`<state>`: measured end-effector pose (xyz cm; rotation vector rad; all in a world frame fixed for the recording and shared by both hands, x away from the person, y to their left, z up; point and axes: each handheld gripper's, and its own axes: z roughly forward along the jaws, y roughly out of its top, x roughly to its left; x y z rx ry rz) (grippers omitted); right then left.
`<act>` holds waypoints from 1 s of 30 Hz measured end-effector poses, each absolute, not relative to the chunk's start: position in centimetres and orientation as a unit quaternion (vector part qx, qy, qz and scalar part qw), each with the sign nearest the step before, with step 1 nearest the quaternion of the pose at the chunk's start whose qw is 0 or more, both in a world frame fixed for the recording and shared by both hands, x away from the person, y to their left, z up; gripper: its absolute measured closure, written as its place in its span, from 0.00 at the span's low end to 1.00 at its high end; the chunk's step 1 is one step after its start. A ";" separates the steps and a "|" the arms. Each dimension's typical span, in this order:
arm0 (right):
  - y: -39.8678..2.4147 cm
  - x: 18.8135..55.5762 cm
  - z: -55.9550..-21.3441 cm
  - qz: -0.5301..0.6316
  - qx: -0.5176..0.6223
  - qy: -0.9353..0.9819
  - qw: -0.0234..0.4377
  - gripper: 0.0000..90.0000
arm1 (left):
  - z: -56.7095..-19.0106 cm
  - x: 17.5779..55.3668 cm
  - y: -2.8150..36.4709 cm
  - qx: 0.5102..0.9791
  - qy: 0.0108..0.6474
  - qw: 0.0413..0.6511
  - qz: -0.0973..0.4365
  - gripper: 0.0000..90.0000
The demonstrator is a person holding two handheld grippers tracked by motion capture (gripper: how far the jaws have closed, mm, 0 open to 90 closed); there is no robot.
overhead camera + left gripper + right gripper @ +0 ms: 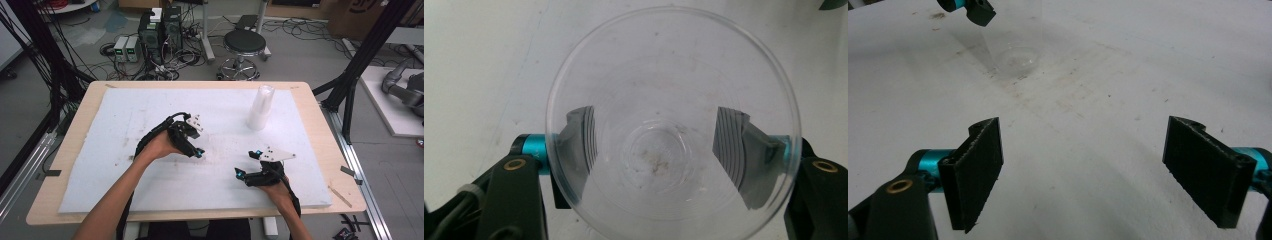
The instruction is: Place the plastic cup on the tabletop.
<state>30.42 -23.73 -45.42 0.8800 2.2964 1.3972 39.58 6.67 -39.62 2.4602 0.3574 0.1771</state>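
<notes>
One clear round plastic cup (671,130) gripped by left claw (669,145) | right claw (1098,175) released

The left gripper (192,142) sits at the end of a forearm that reaches in from the lower left, hand wrapped round its body, jaws pointing down and pressed against a clear cup (671,125) — one pad on each side. The right gripper (248,162) lies low, pointing left, its jaws spread wide apart with nothing between them — hand behind it, wrist level.
</notes>
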 end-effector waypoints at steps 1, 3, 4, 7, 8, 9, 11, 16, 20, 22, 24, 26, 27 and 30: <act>-23.7 30.4 -45.4 0.487 0.308 0.802 0.155 0.18 | -39.6 39.5 6.8 0.933 0.137 0.325 0.068 0.37; -23.7 30.4 -45.4 0.488 0.307 0.803 0.153 0.18 | -39.8 39.4 6.9 0.930 0.140 0.332 0.071 0.37; -23.7 30.4 -45.4 0.488 0.307 0.802 0.154 0.18 | -40.0 39.4 6.9 0.931 0.140 0.331 0.072 0.37; -23.8 30.4 -45.4 0.488 0.307 0.803 0.153 0.18 | -40.5 39.2 7.0 0.929 0.144 0.332 0.076 0.37; -23.8 30.4 -45.4 0.488 0.307 0.803 0.153 0.18 | -40.6 39.2 7.0 0.928 0.146 0.334 0.077 0.38; -23.8 30.4 -45.4 0.488 0.306 0.803 0.155 0.18 | -40.6 39.2 7.0 0.927 0.148 0.335 0.077 0.38; -23.8 30.4 -45.4 0.488 0.307 0.803 0.153 0.18 | -40.5 39.1 7.0 0.929 0.145 0.332 0.078 0.38; -23.8 30.5 -45.4 0.489 0.306 0.802 0.154 0.18 | -40.6 39.1 7.0 0.928 0.149 0.333 0.077 0.36; -23.7 30.5 -45.4 0.488 0.307 0.803 0.155 0.18 | -41.0 39.2 6.8 0.932 0.152 0.316 0.087 0.25; -23.7 30.5 -45.4 0.488 0.307 0.802 0.154 0.18 | -41.3 39.3 6.9 0.931 0.168 0.315 0.080 0.16; -23.8 30.5 -45.4 0.488 0.307 0.803 0.154 0.18 | -41.6 39.3 7.1 0.930 0.172 0.316 0.078 0.14; -23.8 30.5 -45.4 0.488 0.307 0.803 0.154 0.18 | -41.8 39.2 7.3 0.927 0.176 0.322 0.074 0.10; -23.8 30.5 -45.4 0.488 0.308 0.802 0.153 0.18 | -41.8 39.1 7.5 0.926 0.178 0.325 0.072 0.10; -23.8 30.5 -45.4 0.489 0.305 0.803 0.154 0.18 | -41.8 38.6 8.4 0.921 0.190 0.332 0.071 0.08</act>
